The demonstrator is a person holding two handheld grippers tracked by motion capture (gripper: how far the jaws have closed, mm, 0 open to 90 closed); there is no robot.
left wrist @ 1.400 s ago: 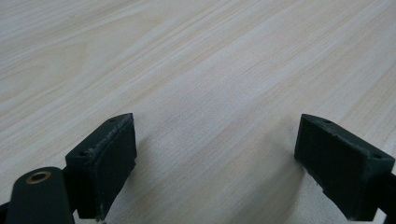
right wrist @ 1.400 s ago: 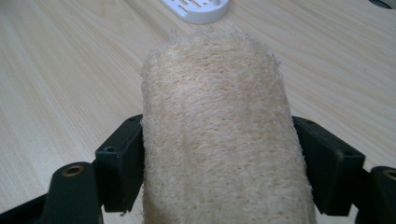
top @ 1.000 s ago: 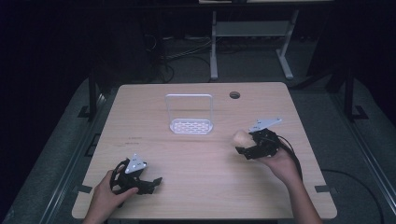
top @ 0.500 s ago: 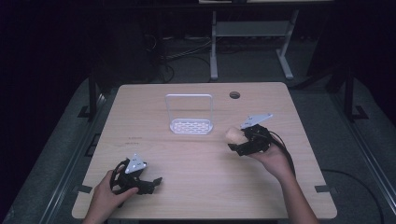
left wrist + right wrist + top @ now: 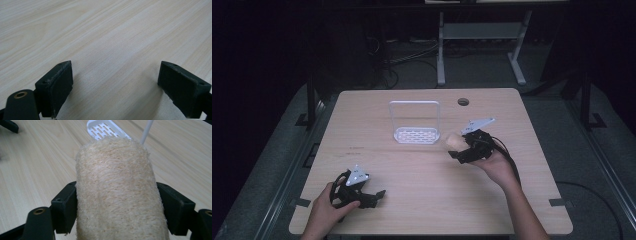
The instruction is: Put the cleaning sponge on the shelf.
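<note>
A beige loofah sponge point(image 5: 117, 192) stands between the jaws of my right gripper point(image 5: 459, 148), which is shut on it; both black pads press its sides. In the high view the loofah sponge point(image 5: 454, 140) hangs just right of a white perforated rack point(image 5: 416, 134) with a tall wire handle. The same rack point(image 5: 106, 129) lies beyond the sponge in the right gripper view. My left gripper point(image 5: 379, 194) rests low at the table's near left, open, with bare wood between its fingers point(image 5: 56, 85).
The light wooden table point(image 5: 412, 170) has a round cable hole point(image 5: 463, 101) at its far right. A metal stand and cables sit on the dark floor behind the far edge. Open wood lies between the two hands.
My right gripper has carried the loofah sponge leftward toward the white rack. The left gripper has stayed where it was.
</note>
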